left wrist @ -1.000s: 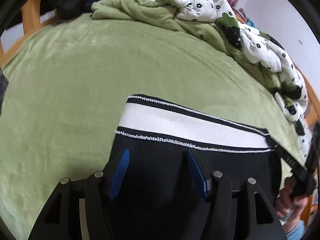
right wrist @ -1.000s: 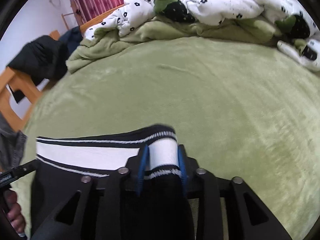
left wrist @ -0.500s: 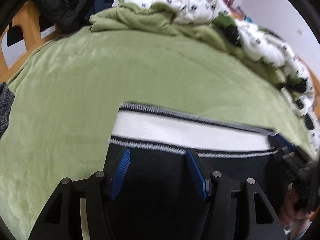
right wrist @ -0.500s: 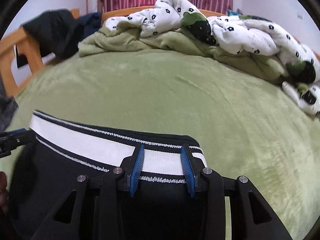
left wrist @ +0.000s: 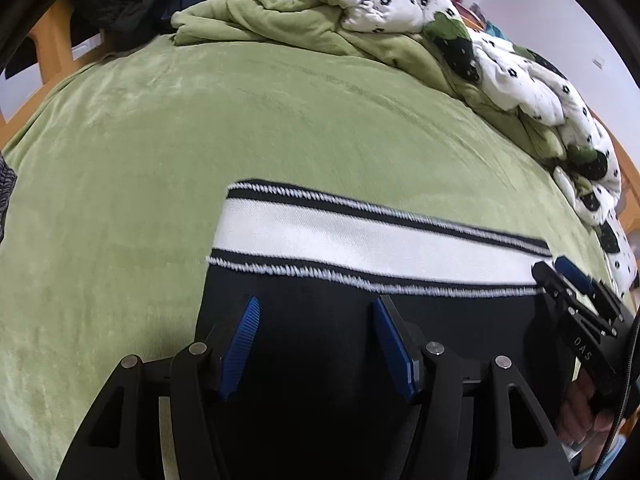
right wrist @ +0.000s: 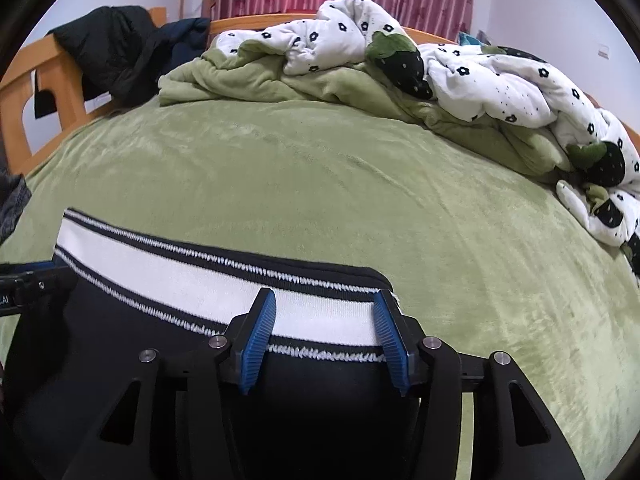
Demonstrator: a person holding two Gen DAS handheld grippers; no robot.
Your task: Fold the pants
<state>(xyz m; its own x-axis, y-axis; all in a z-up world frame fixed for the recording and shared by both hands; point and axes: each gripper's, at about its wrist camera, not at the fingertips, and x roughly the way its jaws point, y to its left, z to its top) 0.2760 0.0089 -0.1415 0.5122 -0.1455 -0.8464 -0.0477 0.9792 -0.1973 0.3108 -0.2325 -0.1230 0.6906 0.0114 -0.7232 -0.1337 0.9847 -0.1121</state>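
Pants (left wrist: 360, 360) lie flat on the green bed (left wrist: 200, 152), black with a white waistband (left wrist: 360, 236) on the far side. To fold well, I should pinch both waistband corners evenly and keep the cloth smooth. My left claw (left wrist: 316, 336) sits low over the black cloth, fingers apart. My right claw (right wrist: 326, 330) is low at the waistband's right end, fingers apart too, gripping nothing.

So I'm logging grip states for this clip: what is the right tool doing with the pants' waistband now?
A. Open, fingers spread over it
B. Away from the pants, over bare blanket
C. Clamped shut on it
A: the right tool is open, blue fingers spread apart over the striped waistband without pinching it.
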